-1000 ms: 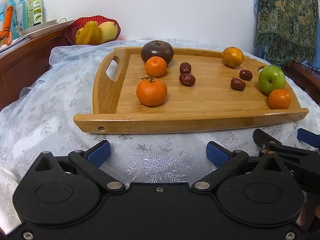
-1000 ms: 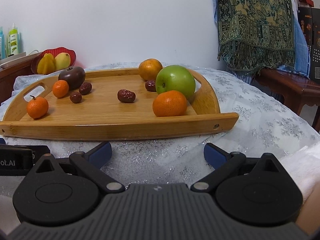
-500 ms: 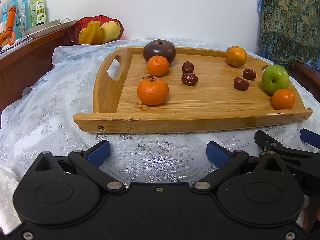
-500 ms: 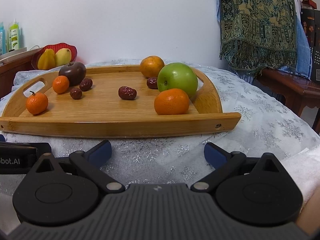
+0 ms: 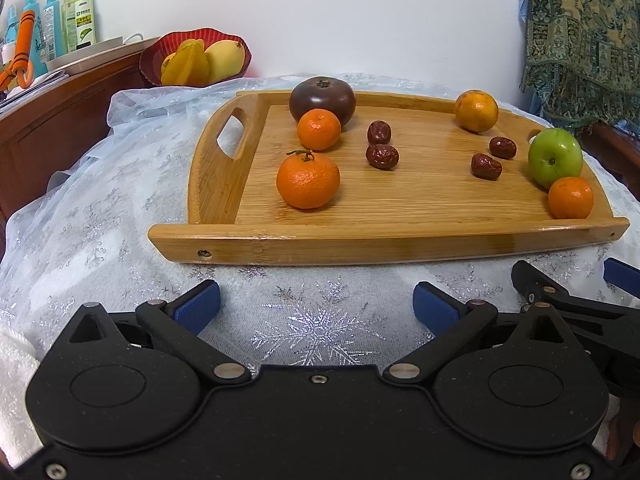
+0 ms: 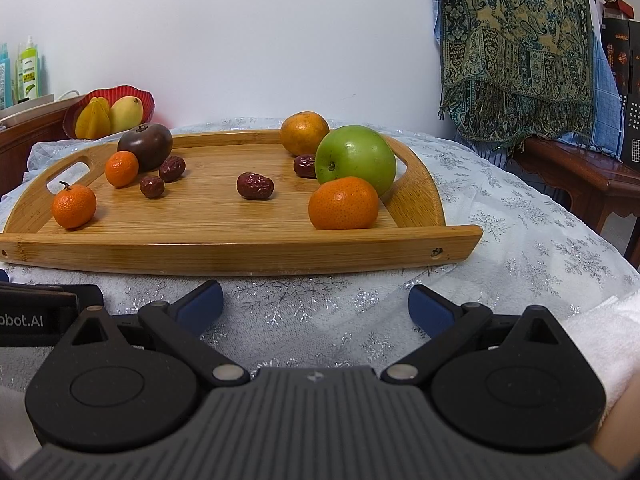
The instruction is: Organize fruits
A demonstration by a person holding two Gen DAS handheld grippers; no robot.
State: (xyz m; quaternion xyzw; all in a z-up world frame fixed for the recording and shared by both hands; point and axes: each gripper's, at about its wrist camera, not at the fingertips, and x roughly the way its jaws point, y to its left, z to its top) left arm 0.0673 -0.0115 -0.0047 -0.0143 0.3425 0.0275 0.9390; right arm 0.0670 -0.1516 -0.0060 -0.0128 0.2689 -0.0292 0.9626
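Note:
A bamboo tray [image 5: 360, 240] [image 6: 240, 252] lies on the white snowflake tablecloth. On it are several oranges, such as one with a stem [image 5: 308, 180] [image 6: 74, 205] at the left and one [image 5: 570, 197] [image 6: 343, 203] at the right front, a green apple [image 5: 555, 157] [image 6: 355, 160], a dark purple fruit [image 5: 322, 98] [image 6: 145, 146] and several red dates [image 5: 382, 156] [image 6: 255, 185]. My left gripper [image 5: 316, 306] is open and empty, just short of the tray's front edge. My right gripper [image 6: 316, 302] is open and empty beside it, and also shows in the left wrist view [image 5: 568, 276].
A red bowl [image 5: 156, 56] [image 6: 76, 112] with starfruit and mango stands on a wooden sideboard at the back left, near several bottles [image 5: 80, 12]. A patterned shawl [image 6: 516, 48] hangs over wooden furniture at the right.
Both grippers have risen and drawn slightly nearer the tray, so it sits lower in view. Both stay open, and the fruit has not moved.

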